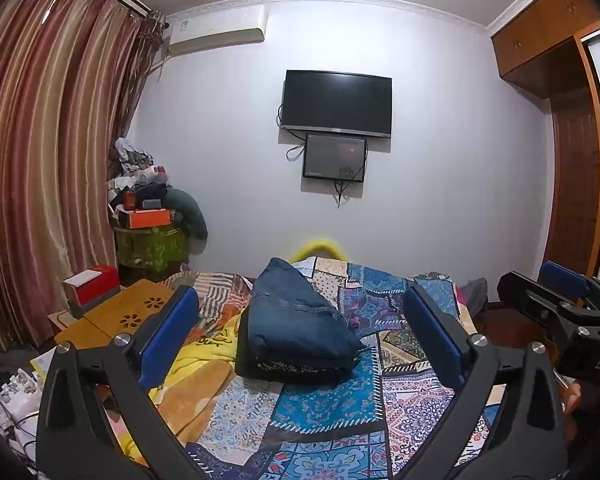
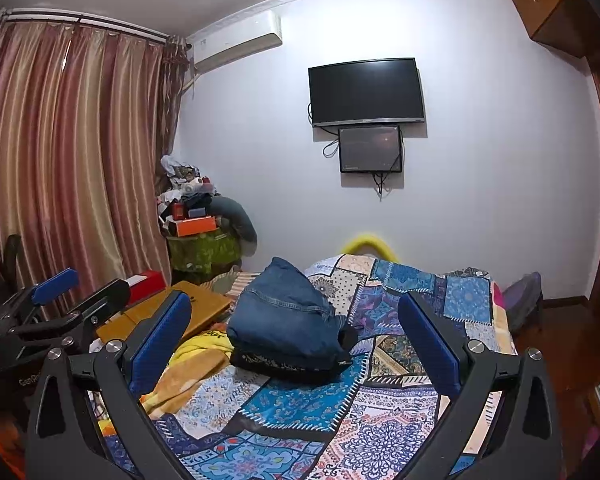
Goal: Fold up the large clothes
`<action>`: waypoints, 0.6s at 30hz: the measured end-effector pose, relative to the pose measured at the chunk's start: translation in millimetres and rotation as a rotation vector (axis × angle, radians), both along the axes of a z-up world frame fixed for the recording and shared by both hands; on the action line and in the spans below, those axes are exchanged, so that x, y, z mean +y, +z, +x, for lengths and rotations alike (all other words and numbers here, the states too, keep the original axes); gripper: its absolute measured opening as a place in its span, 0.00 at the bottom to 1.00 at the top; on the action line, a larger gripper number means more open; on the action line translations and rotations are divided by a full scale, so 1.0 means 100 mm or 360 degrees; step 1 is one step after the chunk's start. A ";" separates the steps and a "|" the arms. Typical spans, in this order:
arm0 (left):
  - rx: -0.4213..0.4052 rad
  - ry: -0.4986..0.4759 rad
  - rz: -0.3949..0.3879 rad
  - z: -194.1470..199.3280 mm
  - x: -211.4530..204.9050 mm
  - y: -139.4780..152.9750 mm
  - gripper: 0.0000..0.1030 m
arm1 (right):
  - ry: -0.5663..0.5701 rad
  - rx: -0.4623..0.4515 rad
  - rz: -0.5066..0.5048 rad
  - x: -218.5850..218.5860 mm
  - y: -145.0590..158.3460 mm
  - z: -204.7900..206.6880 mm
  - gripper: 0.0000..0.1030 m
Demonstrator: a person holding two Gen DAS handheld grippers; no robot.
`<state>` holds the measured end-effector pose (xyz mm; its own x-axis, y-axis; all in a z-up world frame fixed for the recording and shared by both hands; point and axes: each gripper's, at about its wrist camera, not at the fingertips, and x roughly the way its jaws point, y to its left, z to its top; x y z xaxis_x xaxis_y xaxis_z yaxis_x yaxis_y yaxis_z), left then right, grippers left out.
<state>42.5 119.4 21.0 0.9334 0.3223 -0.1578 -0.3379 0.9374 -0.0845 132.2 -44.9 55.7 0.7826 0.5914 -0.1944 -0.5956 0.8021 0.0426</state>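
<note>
Folded blue jeans (image 1: pixel 296 316) lie on top of a folded black garment (image 1: pixel 300 366) on the patchwork bedspread (image 1: pixel 324 404), mid-bed. The pile also shows in the right wrist view as jeans (image 2: pixel 284 316) over the black garment (image 2: pixel 292 364). My left gripper (image 1: pixel 300 332) is open and empty, held above the bed short of the pile. My right gripper (image 2: pixel 294 332) is open and empty too, beside the left one; it shows at the right edge of the left wrist view (image 1: pixel 560 300). The left gripper shows at the left of the right wrist view (image 2: pixel 72 300).
A yellow blanket (image 1: pixel 196 364) lies left of the pile. A wooden lap desk (image 1: pixel 120 314) with a red box (image 1: pixel 92 284) sits at the bed's left. Curtains (image 1: pixel 40 160), a cluttered stand (image 1: pixel 152 216), two wall screens (image 1: pixel 336 104) and a wardrobe (image 1: pixel 572 120) surround the bed.
</note>
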 end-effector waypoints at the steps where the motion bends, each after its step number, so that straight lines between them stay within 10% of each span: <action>1: 0.0006 0.0000 -0.0004 0.01 0.00 0.00 1.00 | -0.0002 0.0002 0.0000 0.00 0.00 0.00 1.00; 18: 0.0030 -0.0021 -0.0043 0.04 0.04 -0.03 1.00 | -0.0015 0.0017 -0.0020 0.02 0.01 0.02 1.00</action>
<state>46.0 123.4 18.4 0.9342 0.3054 -0.1843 -0.3275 0.9391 -0.1038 134.0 -43.4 56.9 0.7860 0.5813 -0.2105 -0.5874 0.8083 0.0389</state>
